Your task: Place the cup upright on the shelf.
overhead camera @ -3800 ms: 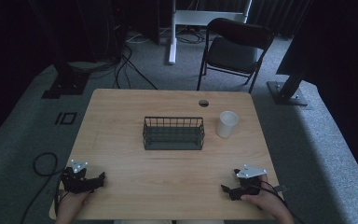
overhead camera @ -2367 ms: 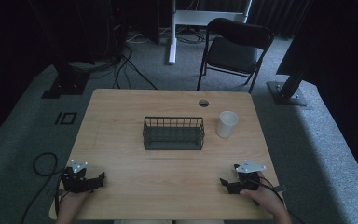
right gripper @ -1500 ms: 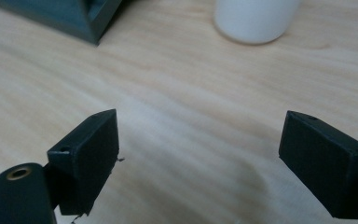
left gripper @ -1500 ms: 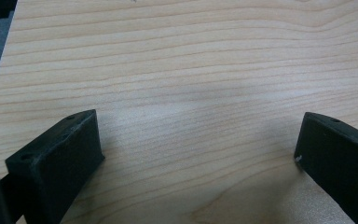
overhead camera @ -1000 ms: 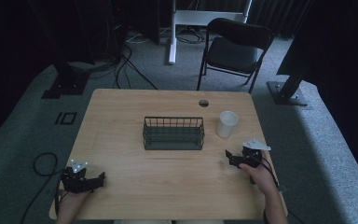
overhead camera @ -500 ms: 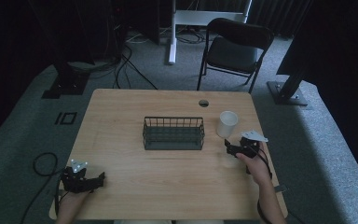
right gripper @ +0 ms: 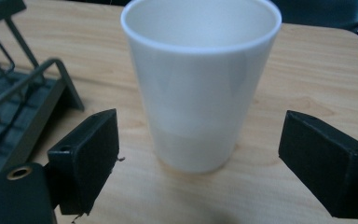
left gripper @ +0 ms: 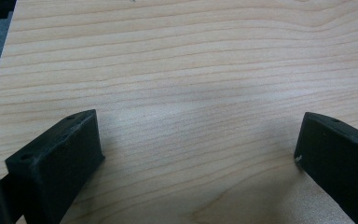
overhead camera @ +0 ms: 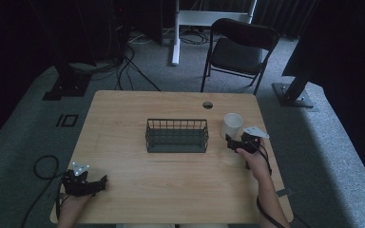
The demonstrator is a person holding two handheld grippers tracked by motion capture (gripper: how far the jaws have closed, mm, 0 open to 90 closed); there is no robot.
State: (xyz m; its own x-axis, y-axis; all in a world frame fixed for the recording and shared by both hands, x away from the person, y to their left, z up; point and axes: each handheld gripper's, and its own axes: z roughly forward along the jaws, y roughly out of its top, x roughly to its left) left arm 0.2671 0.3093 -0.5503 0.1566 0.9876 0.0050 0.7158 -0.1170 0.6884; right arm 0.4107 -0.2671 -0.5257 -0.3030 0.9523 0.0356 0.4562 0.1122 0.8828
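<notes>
Tongs on the right (overhead camera: 231,140) stood with jaws spread wide, lined up on the white cup (overhead camera: 231,125) and just short of it near the table's right edge; in the right gripper view the cup (right gripper: 200,79) sat upright between and slightly beyond the two black jaws, neither jaw touching its wall. That spread looked chosen to clear the cup's widest part, the rim, so the jaws could pass either side before closing lower down on the narrower body. Left tongs (overhead camera: 100,182) lay low near the table's front left corner, also parted, with bare wood (left gripper: 191,93) between the jaws in the left gripper view, holding nothing; parked there, they kept out of the working side. Wire basket (overhead camera: 177,136) sat at the table's middle, just left of the cup, its corner visible beside the left jaw in the right gripper view (right gripper: 23,102). Cup appeared empty and stood apart from the basket. Judged step: approach for a grasp, cup not yet held.
</notes>
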